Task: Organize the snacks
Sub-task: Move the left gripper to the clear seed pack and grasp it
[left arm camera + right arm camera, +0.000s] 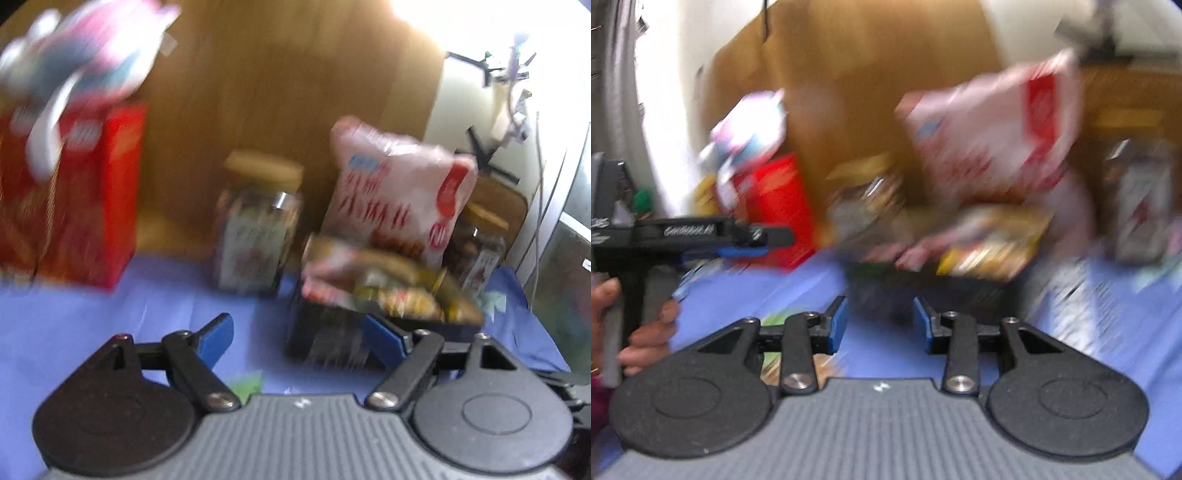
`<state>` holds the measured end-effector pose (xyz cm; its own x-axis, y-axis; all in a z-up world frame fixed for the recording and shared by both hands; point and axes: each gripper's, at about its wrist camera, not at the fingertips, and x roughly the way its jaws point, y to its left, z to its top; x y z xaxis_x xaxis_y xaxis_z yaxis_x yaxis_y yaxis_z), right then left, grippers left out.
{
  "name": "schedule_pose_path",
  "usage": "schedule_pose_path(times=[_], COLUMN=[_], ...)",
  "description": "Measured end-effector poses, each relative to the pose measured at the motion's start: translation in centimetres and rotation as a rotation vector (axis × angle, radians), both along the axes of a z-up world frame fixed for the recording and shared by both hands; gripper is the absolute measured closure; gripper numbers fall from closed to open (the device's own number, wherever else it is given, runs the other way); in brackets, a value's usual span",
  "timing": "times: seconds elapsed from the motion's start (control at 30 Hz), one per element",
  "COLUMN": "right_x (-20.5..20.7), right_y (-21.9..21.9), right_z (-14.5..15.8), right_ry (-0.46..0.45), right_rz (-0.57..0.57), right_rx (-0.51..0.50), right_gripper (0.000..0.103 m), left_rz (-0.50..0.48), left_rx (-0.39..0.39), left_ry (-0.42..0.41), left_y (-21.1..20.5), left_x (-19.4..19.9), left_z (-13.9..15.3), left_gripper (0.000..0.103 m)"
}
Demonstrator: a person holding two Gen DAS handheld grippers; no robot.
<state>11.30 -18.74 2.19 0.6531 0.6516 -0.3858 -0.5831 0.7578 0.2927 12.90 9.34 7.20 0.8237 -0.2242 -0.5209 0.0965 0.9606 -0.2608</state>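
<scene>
1. Two sets of tongs hang empty before the dark basket [325, 339]: your left tongs [299, 334] gape wide, your right tongs [881, 323] stand partly open, neither gripping a snack.
2. Behind the basket, the pink snack bag [399, 192] leans on the wooden panel; a hasty reach could topple it onto the jars.
3. On the basket's rim, the yellow packet [399, 280] lies loosely; clip the basket and it may slide onto the bench [110, 321].
4. Left of the basket, the glass jar [258, 229] stands close; a blurred, fast swing risks knocking it.
</scene>
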Motion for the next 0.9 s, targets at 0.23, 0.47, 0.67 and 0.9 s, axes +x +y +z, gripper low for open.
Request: schedule_pose_path(times=[0.23, 0.47, 0.67, 0.9], right_x=[-2.4, 1.0, 0.4, -0.8], right_y=[4.4, 3.9, 5.2, 4.7], right_z=[-2.7, -3.8, -3.9, -3.8], right_ry=[0.106, 0.144, 0.182, 0.357], right_rz=[0.115, -0.01, 0.033, -0.003], right_rx=[-0.106, -0.078, -0.033, 0.127], right_gripper=[0.061, 0.048, 0.047, 0.068], left_rz=[0.034, -0.034, -0.069, -0.113], left_rx=[-0.088, -0.235, -0.113, -0.106], left_ry=[0.082, 0.132, 0.102, 0.086], left_y=[3.1, 3.2, 0.3, 0.1], left_x=[-3.7, -6.2, -5.9, -6.5], left_z=[-3.2, -5.3, -6.4, -6.6], left_gripper=[0.023, 0.031, 0.035, 0.033])
